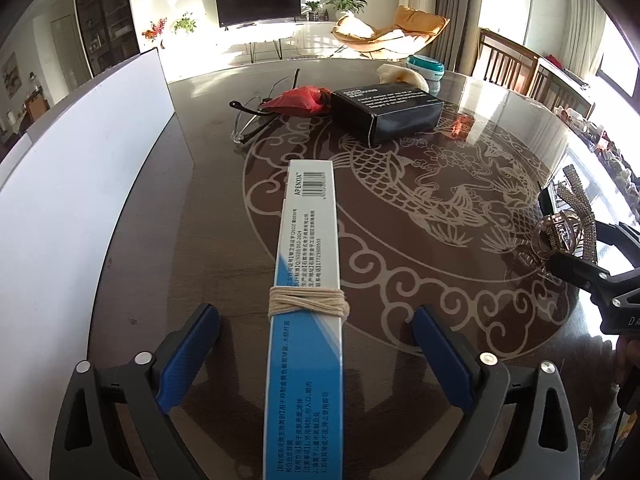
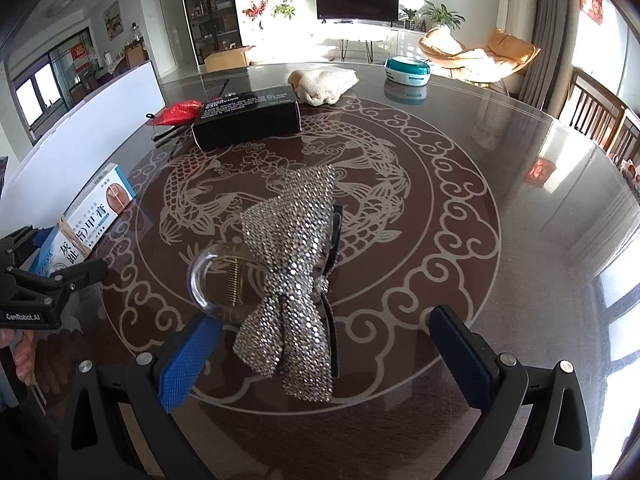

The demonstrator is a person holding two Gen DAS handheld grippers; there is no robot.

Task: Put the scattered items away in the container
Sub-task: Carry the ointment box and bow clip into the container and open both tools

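A long blue-and-white box (image 1: pixel 308 280) wrapped with twine lies on the table between the fingers of my open left gripper (image 1: pixel 316 344); the pads stand apart from it. It also shows in the right wrist view (image 2: pixel 94 220). A sparkly silver bow hair clip (image 2: pixel 294 276) lies between the fingers of my open right gripper (image 2: pixel 324 356), untouched; it shows in the left wrist view (image 1: pixel 568 220). The white container (image 1: pixel 80 184) stands along the table's left side.
A black box (image 1: pixel 386 110), a red pouch (image 1: pixel 302 100) and glasses (image 1: pixel 250 120) lie further back on the dark patterned table (image 1: pixel 440 240). A cream cloth (image 2: pixel 324 82) and a teal-lidded tub (image 2: pixel 408 68) sit at the far edge. Chairs stand at the right.
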